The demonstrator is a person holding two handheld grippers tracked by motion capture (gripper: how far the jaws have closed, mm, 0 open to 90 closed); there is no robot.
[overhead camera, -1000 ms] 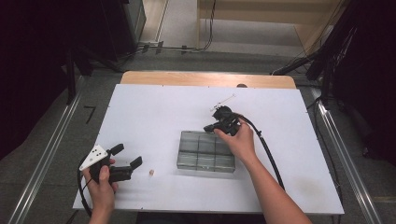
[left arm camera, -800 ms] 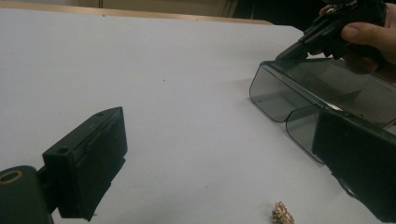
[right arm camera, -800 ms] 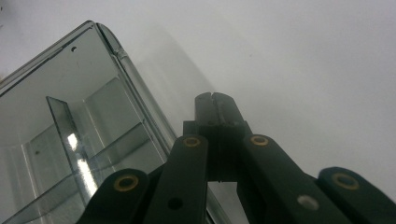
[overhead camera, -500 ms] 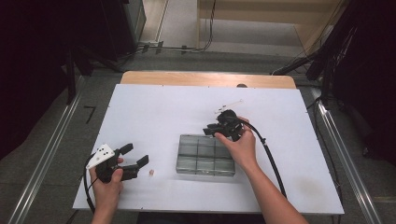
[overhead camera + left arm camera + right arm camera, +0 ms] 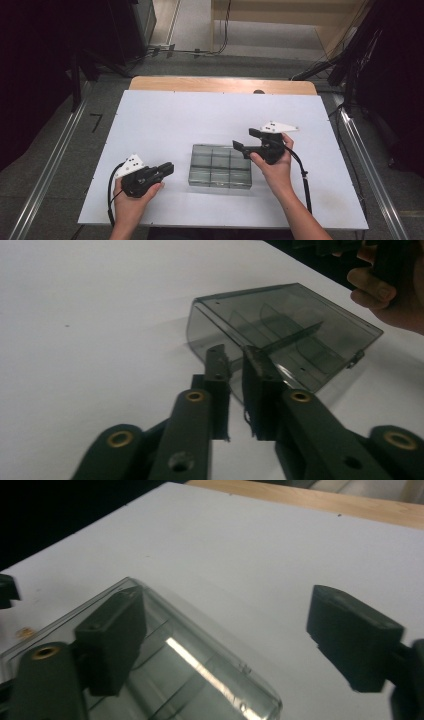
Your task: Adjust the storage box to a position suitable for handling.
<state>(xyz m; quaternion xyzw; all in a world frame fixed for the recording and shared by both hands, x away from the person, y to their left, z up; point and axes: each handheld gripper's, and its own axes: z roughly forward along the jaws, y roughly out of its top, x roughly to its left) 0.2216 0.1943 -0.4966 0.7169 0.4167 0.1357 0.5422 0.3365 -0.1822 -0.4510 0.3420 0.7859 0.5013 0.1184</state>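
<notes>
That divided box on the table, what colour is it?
The box is see-through smoky grey plastic, closed, with dividers visible inside. The left gripper view shows it best.

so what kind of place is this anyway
Probably a lab or recording workspace, not a home. A plain white table holds a clear compartment box, loose cables trail across the bare floor behind it, and metal rails run along both sides of the table.

No text, label, brand, number or sign can be read on anything here.
</notes>
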